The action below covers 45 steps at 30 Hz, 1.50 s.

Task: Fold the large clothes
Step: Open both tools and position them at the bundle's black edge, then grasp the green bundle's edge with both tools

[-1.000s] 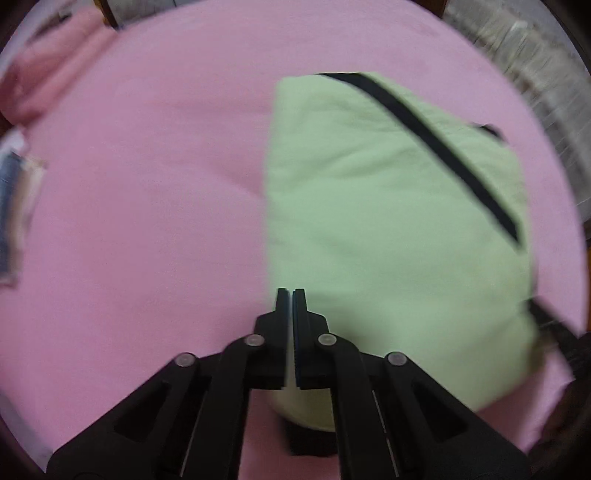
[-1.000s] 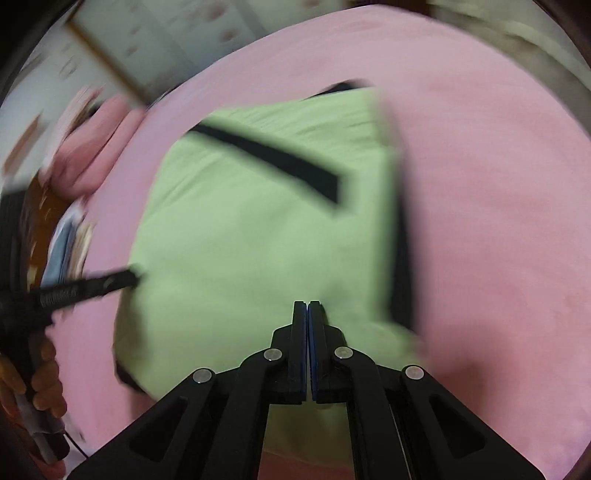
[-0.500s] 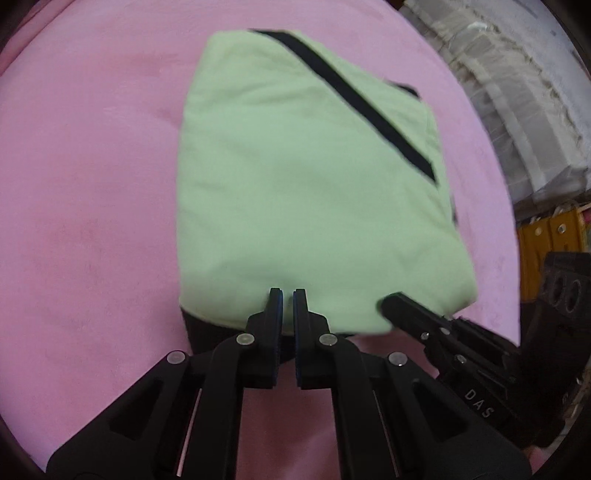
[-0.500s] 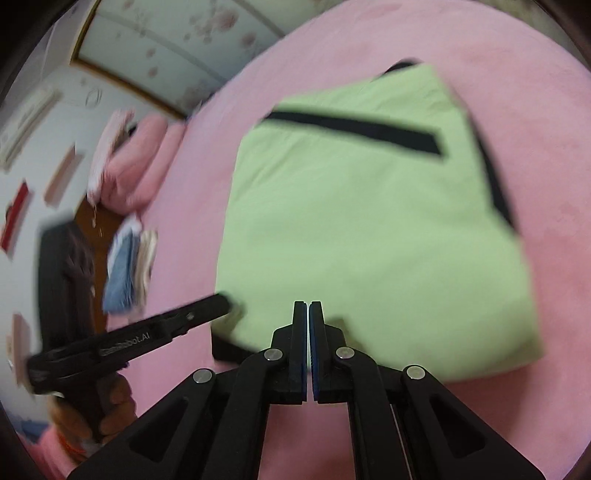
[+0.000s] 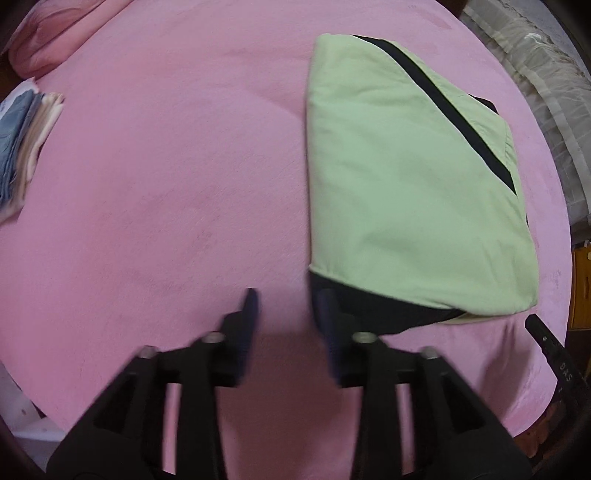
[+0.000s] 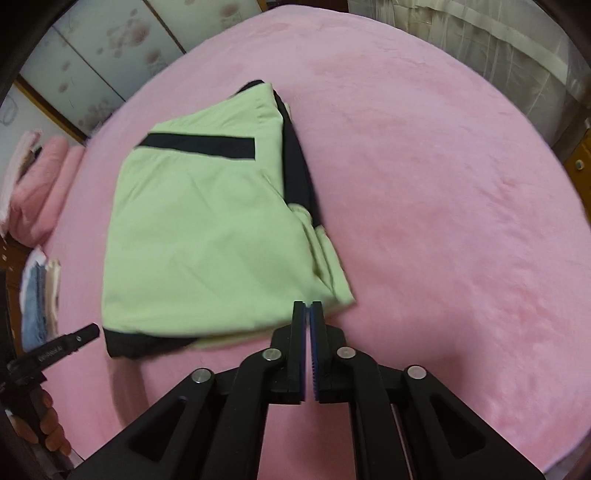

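Note:
A light green garment with black trim (image 5: 406,177) lies folded into a rough rectangle on the pink bed cover (image 5: 166,192). My left gripper (image 5: 286,299) hovers just off the garment's near left corner. Its jaws are opening, wide apart, with only the pink cover between them. In the right wrist view the same garment (image 6: 207,236) lies flat, and my right gripper (image 6: 307,306) sits at its near right corner. Its jaws are opening by a narrow slit with nothing between them. The left gripper's tip (image 6: 74,341) shows at the garment's other near corner, held by a hand (image 6: 48,424).
A stack of folded clothes (image 5: 22,147) and pink pillows (image 5: 48,33) lie at the bed's left side. A pale curtain (image 5: 535,74) hangs past the right edge. Flowered sliding doors (image 6: 110,55) stand behind the bed. Bare pink cover (image 6: 443,203) stretches right of the garment.
Both grippers have drawn back off the garment to its near corners. The left jaws went from shut to wide apart, and the right jaws parted slightly. The garment now lies flat.

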### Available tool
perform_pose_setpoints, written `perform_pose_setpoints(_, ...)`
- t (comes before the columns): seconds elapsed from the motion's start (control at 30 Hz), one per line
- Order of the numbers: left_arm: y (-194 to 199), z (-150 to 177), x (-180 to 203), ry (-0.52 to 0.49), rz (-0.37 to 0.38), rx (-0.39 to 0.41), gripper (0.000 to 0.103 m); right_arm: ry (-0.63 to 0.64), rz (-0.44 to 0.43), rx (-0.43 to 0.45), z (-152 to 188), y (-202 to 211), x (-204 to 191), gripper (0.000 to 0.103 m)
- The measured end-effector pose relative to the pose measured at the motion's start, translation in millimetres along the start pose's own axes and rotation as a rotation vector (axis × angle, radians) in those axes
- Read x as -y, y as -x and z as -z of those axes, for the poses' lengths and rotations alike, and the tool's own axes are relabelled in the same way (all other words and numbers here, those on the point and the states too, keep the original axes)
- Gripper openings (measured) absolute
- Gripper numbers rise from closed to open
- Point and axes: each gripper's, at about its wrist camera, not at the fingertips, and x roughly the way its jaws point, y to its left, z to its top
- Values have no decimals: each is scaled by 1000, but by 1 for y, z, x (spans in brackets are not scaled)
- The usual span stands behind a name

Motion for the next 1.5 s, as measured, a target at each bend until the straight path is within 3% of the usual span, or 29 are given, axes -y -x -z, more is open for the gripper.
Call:
perform_pose_setpoints(0.03,3,4,-1,7,-4,7,56,8,-1,-2,4,4,-3,21)
perform_pose_setpoints(0.07,3,6,2,7,-8,8,57,13,0,-1,8,8,-6,25)
perform_pose_setpoints(0.13,6,12,4,-3,-18,-2,57,17,-1,2,15,16,-14,45)
perform_pose_setpoints(0.2,7,16,9,-8,-16,-9,57,27,-8,-10,20,3,-29,55)
perform_pose_setpoints(0.43,23,18,25,-43,22,-36,70,82,10,-47,9,-4,-70,78)
perform_pose_setpoints(0.67,37,6,48,-56,23,-27,73,214,8,-63,-5,19,-105,79)
perform_pose_setpoints(0.8,43,0,55,-88,4,2,73,219,-6,-65,-13,31,-113,84)
perform_pose_setpoints(1.0,58,-4,60,-98,32,6,74,209,-5,-55,-23,29,-120,86)
perform_pose_setpoints(1.23,53,-13,68,-83,71,-25,74,178,-5,-48,-31,18,-113,87)
perform_pose_setpoints(1.5,4,-31,63,-97,39,-31,74,110,-55,-68,-56,-26,-70,88)
